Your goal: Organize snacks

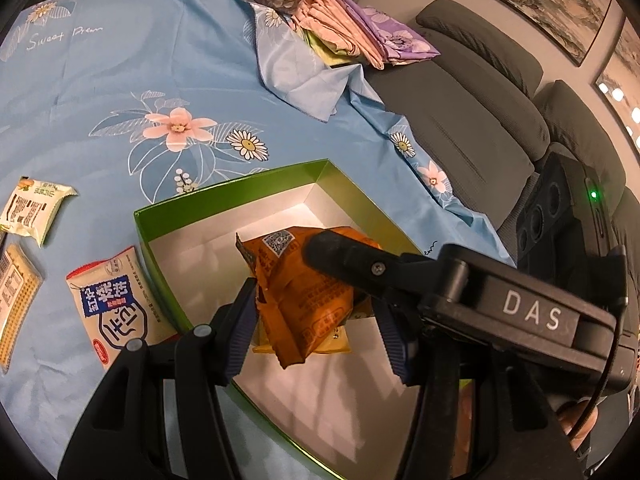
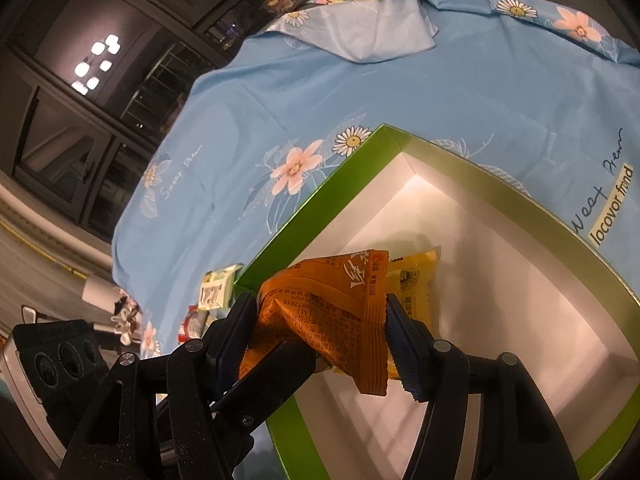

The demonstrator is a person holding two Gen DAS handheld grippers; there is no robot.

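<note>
An orange snack packet [image 1: 296, 280] [image 2: 328, 304] hangs crumpled just above the floor of a green box with a white inside [image 1: 224, 192] [image 2: 320, 208]. My right gripper [image 2: 318, 300] is shut on it, one pad on each side. My left gripper [image 1: 314, 296] grips the same packet from the other side: its left pad presses the packet's edge, and one left finger [image 2: 280, 368] digs into the wrapper. A right finger [image 1: 344, 256] lies across the packet's top and hides the left gripper's other fingertip. A yellow packet [image 2: 416, 280] [image 1: 340, 346] lies in the box beneath.
The box sits on a blue floral cloth [image 1: 120, 80]. Left of it lie a white-and-blue packet [image 1: 116, 304], a pale packet [image 1: 32, 212] and a yellow-patterned packet [image 1: 16, 300]. Folded fabrics [image 1: 344, 28] are stacked at the back, by a grey sofa [image 1: 460, 92].
</note>
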